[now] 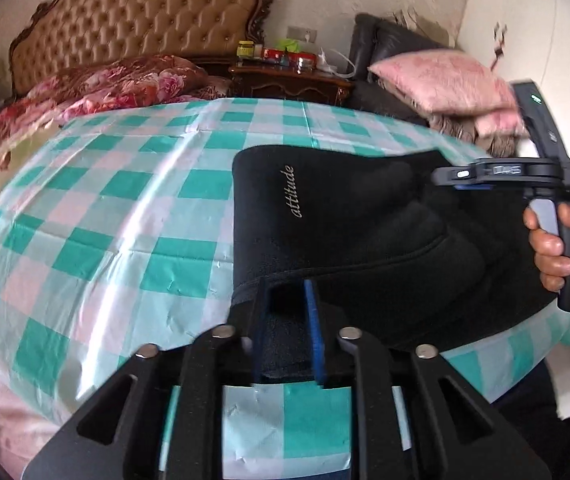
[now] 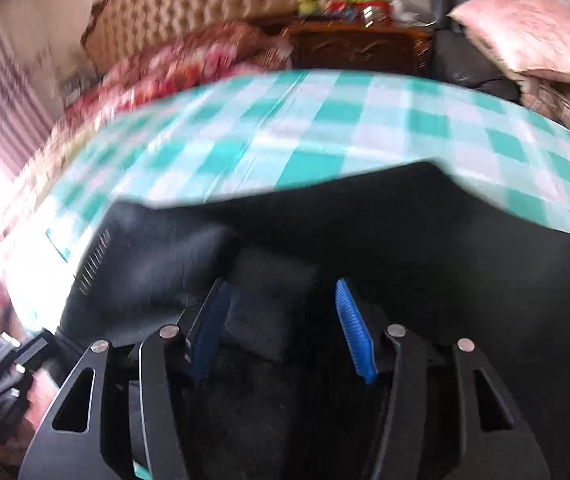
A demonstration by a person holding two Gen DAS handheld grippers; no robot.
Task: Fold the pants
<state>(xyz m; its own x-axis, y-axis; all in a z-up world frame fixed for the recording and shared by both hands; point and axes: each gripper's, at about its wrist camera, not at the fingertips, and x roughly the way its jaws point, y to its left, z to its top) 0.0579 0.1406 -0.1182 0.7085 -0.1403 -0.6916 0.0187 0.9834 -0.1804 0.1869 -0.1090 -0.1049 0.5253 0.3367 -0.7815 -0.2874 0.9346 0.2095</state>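
Bedroom with a tufted tan headboard (image 1: 133,12), floral bedding (image 1: 125,84) and a dark nightstand (image 1: 289,80) crowded with jars and small clutter too blurred to name. Nearer, a counter under a teal-and-white checked cloth (image 1: 105,200). On its near right part, black pants (image 1: 365,224), folded into a broad dark slab, long axis running left to right across the near edge, one finished edge facing left with the word "attitude" stitched along it. Matte, soft-looking fabric with a curved seam and a few folds. Left claw (image 1: 287,320) low at the near edge of the pants, blue pads (image 1: 312,320) slightly apart with a tongue of black fabric between them; cannot tell whether pressed on it. Right claw (image 2: 283,320) over the pants, blue pads spread with a raised fold of fabric between, not pinched. In the left wrist view, a hand (image 1: 565,252) gripping the right tool's handle at the far right. Pink pillows (image 1: 445,80) stacked on a dark seat beyond
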